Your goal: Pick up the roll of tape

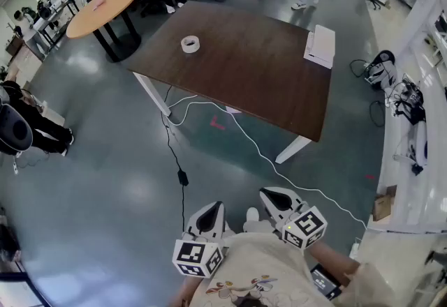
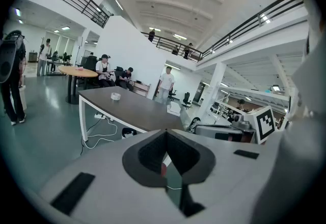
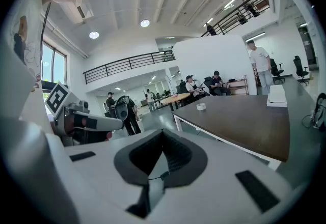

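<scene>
Small whitish ring-shaped roll of tape (image 1: 190,43) flat on dark brown rectangular table (image 1: 265,82), 11 o'clock from claws, well apart. Probably light, stiff, slick-sided; best pinched across ring wall through core. Left gripper (image 2: 165,136) and right gripper (image 3: 163,136) pressed together, empty.

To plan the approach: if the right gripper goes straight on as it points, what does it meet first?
Probably the dark table, near its closest corner, though depth is unclear.

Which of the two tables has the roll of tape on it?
The dark rectangular table on white legs: the roll of tape lies on it. The other, the round table, is pale wood.
</scene>
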`<state>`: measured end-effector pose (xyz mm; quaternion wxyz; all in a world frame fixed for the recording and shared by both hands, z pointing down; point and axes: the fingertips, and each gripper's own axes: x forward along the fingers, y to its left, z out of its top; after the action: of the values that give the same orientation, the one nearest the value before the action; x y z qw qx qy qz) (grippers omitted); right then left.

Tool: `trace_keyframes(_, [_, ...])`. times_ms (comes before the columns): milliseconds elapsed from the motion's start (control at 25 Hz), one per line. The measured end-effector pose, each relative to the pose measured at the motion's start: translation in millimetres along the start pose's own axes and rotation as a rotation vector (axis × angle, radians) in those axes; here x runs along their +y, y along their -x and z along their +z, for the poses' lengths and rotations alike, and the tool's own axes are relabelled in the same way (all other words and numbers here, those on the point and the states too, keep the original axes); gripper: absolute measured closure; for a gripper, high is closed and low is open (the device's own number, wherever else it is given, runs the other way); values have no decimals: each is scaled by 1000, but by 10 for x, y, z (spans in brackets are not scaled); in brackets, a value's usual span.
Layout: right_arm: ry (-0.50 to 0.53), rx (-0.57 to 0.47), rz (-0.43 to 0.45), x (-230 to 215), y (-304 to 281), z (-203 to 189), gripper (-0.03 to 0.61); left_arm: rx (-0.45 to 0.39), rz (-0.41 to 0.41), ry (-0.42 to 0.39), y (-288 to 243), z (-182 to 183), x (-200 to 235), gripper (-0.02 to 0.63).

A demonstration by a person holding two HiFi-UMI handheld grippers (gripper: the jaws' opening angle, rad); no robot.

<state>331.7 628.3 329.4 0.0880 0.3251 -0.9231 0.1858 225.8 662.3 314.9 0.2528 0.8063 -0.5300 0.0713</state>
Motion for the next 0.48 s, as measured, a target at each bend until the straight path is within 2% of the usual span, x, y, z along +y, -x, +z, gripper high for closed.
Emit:
trace_keyframes(320, [2,-5,14,-166,43,18,572,-2,11,-8,-150,35,-82,607])
trace_keyframes(480, [-42,-18,58,-248,62,45,572,-2,26,-20,-248,103,-111,607])
